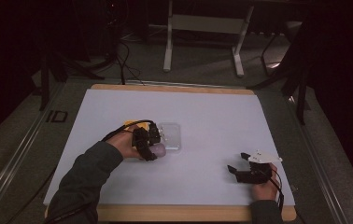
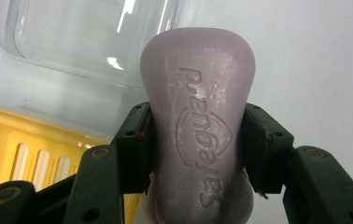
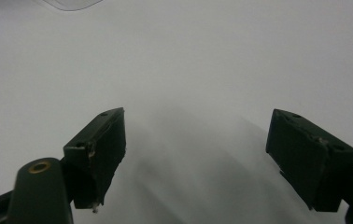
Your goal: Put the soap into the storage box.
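A pale lilac bar of soap [image 2: 198, 135] with embossed lettering sits clamped between the jaws of my left gripper [image 2: 195, 147], which is shut on it. In the high view the left gripper [image 1: 150, 148] holds the soap [image 1: 159, 150] at the near left corner of a clear plastic dish [image 1: 172, 135]. A yellow slotted soap tray [image 2: 30, 144] lies just to the left of the jaws, and shows as a yellow edge [image 1: 129, 124] behind the hand. My right gripper [image 1: 238, 162] rests low over the white sheet at the near right, open, with nothing between its fingers [image 3: 101, 149].
A white sheet [image 1: 212, 116] covers the wooden table [image 1: 174, 213]. The clear dish [image 2: 86, 37] lies ahead of the soap. Table legs and cables [image 1: 123, 60] stand on the floor beyond the far edge.
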Available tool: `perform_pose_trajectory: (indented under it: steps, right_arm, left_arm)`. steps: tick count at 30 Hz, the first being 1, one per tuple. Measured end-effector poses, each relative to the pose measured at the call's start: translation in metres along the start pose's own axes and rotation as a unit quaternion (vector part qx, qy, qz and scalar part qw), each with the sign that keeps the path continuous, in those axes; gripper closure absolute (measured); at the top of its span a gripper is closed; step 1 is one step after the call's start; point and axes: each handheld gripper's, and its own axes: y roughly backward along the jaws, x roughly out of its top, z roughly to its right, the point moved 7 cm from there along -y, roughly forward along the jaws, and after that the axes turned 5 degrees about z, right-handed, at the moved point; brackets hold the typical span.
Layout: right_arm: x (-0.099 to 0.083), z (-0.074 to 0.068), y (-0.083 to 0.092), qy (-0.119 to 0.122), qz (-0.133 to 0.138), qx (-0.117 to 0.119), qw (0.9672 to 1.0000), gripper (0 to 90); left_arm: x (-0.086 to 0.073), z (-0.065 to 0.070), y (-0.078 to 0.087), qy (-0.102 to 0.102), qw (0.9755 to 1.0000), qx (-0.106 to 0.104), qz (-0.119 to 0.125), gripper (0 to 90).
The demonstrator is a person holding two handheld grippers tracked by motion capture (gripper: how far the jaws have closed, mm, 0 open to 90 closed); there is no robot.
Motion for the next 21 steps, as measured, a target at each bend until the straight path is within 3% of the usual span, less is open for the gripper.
perform_pose_trajectory:
  steps: [21]
  right_arm:
    - [0.000,0.000,0.000,-0.001,-0.001,0.001,1.0000,19.6]
  left_arm:
    - [-0.003,-0.014,0.002,0.021,0.9998,0.003,0.006,49.5]
